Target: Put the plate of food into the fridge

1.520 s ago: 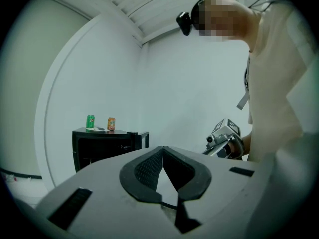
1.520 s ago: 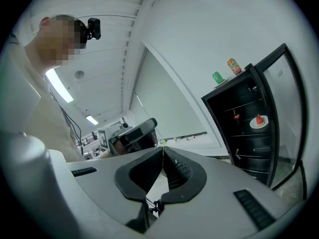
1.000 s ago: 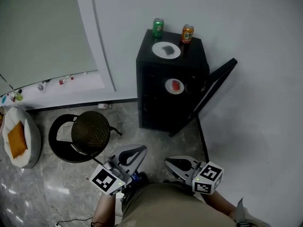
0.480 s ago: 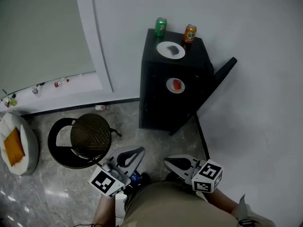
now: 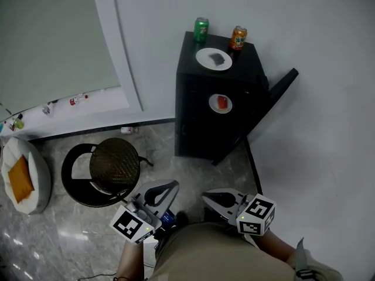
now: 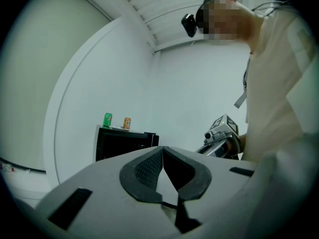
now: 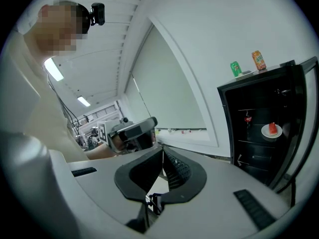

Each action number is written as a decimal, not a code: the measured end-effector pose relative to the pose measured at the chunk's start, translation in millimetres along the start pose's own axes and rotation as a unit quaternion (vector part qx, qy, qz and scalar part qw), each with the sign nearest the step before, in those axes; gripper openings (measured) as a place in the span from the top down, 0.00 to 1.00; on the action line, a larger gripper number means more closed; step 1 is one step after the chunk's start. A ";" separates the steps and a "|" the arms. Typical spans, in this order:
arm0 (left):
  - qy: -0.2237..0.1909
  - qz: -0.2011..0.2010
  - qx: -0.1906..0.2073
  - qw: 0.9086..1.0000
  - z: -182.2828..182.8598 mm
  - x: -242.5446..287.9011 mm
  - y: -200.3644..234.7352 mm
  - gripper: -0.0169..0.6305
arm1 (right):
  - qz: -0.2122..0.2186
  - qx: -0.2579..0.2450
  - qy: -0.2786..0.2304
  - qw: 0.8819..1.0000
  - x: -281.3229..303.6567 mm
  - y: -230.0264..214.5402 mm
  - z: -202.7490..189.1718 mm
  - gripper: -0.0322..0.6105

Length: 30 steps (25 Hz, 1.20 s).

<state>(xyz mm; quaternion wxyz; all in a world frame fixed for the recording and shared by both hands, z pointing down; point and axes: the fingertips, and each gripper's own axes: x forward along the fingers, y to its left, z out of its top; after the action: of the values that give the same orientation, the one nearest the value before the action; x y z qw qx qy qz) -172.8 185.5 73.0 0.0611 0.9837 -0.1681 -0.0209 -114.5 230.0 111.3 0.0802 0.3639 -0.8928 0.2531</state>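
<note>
Tiles (image 5: 70,234) below left gripper (image 5: 173,185), right gripper (image 5: 206,197): fingers (image 6: 147,168) touching.

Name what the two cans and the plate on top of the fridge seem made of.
Green can and orange can: probably thin metal, printed finish; drink-can shape, pale tops. Plate: glazed ceramic or plastic; smooth plain white, too small to settle.

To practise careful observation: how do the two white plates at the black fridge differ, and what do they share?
The upper plate sits on top of the fridge; the lower plate rests inside it. The upper plate carries a dark grey item; the lower plate carries red food. Both are round, white and lying flat.
</note>
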 end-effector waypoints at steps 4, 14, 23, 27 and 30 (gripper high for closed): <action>0.010 0.006 0.000 1.000 2.5 15.9 0.3 0.96 | 0.012 0.007 -0.005 1.000 -3.8 -12.5 5.3 0.92; 0.040 0.003 0.009 0.999 -0.3 79.8 -0.6 0.96 | 0.026 0.047 -0.030 0.998 -25.0 -67.2 19.9 0.91; 0.052 0.028 0.030 0.998 11.8 145.2 15.9 0.96 | 0.039 0.061 -0.046 0.996 -52.0 -122.1 38.0 0.92; 0.064 0.044 0.057 0.995 17.7 172.9 24.3 0.96 | 0.058 0.062 -0.046 0.995 -64.8 -142.3 45.8 0.92; 0.072 0.054 0.072 0.993 20.7 196.5 31.3 0.96 | 0.072 0.057 -0.049 0.995 -74.7 -156.9 53.1 0.91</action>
<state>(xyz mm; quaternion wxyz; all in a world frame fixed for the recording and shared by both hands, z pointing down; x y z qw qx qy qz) 0.9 88.4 52.4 0.0036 0.9739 -0.2174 0.0657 49.9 153.1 103.0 -0.0033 0.3145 -0.9036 0.2909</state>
